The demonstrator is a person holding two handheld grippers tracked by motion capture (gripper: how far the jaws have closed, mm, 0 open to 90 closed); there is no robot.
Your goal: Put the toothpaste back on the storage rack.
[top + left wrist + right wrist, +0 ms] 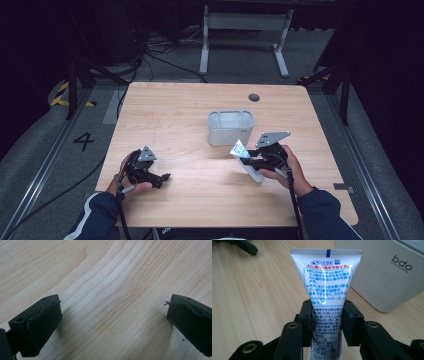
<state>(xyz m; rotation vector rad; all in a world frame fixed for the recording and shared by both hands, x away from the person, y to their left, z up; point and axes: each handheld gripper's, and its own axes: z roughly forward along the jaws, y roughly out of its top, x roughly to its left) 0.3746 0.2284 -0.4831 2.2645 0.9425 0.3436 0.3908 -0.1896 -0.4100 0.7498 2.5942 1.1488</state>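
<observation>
The step in hand looks like carrying: the right gripper (251, 161), at the lower right of the centre in the high view, has its two black jaws pressed on the sides of a white plastic toothpaste tube with blue and red print (327, 287), gripping it around the middle, with the flat crimped end pointing away from the hand. In the high view the tube (245, 159) is tilted and seems lifted off the light wooden table (175, 115), just below the pale grey rectangular bin with rounded corners (230, 127) that stands near the middle of the frame. My judgement is that the next move calls for raising the tube over the near wall of the bin and then letting go above its opening; that wall is the only thing in the way. The left gripper (159, 179), at the lower left, hovers over bare wood with its jaws wide apart and holding nothing, well apart from the bin.
</observation>
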